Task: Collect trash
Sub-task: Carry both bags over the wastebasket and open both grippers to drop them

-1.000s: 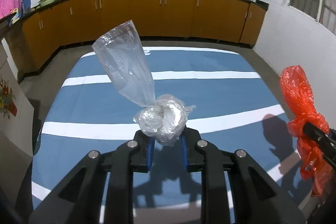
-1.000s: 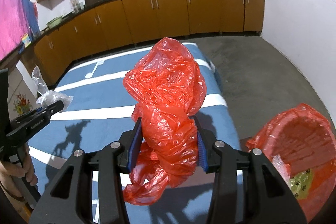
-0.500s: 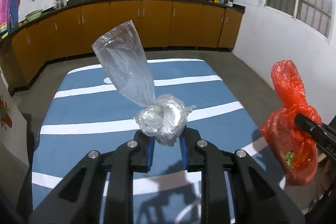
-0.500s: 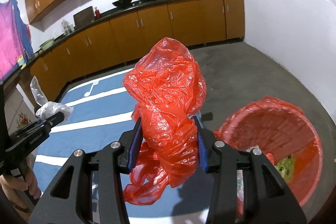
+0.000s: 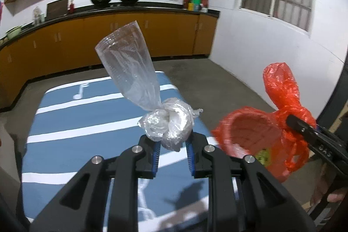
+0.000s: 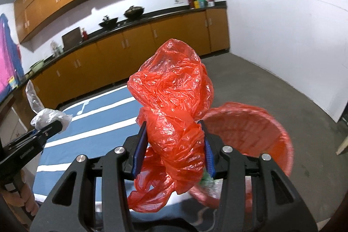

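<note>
Kitchen, orange cabinets; blue striped desk (image 5: pixel 91 129) below, red-lined bin (image 6: pixel 256 136) beside its edge. Left gripper (image 5: pixel 171 152) jaws clamp a knotted clear bag (image 5: pixel 167 125); right gripper (image 6: pixel 173 148) jaws hold a crumpled red bag (image 6: pixel 174 105) near the bin. Risk: light plastic may cling to the pads or drift past the rim on release. Both grippers angle downward.
</note>
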The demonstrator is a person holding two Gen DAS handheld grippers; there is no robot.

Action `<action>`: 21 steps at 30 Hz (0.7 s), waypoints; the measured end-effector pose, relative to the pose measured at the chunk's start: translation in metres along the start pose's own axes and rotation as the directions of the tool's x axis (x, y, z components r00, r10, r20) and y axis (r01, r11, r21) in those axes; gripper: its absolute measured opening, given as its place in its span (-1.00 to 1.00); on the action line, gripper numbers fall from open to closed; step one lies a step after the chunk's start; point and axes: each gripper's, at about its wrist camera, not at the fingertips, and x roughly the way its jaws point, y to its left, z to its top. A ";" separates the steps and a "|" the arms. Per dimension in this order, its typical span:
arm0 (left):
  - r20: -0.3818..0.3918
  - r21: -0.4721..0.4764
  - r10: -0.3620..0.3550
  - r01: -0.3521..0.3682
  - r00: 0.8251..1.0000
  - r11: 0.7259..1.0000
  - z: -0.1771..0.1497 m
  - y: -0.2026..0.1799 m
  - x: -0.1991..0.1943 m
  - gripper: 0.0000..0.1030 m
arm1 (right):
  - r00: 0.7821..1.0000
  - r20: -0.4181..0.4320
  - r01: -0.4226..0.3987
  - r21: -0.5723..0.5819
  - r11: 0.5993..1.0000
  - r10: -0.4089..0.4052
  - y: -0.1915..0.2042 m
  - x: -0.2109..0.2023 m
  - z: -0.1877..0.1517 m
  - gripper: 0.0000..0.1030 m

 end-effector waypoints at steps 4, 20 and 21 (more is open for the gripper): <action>-0.008 0.028 -0.043 0.043 0.999 0.999 -0.003 -0.041 0.003 -0.58 | 0.999 0.013 0.041 0.028 0.999 -0.041 -0.033 -0.013 -0.004 -0.11; -0.125 0.105 -0.218 0.232 0.968 0.967 -0.024 -0.166 0.088 -0.58 | 0.992 -0.035 0.124 0.087 0.988 -0.121 -0.112 -0.004 -0.009 -0.11; -0.132 0.110 -0.225 0.240 0.965 0.965 -0.025 -0.169 0.094 -0.58 | 0.992 -0.038 0.125 0.086 0.988 -0.123 -0.113 -0.002 -0.009 -0.11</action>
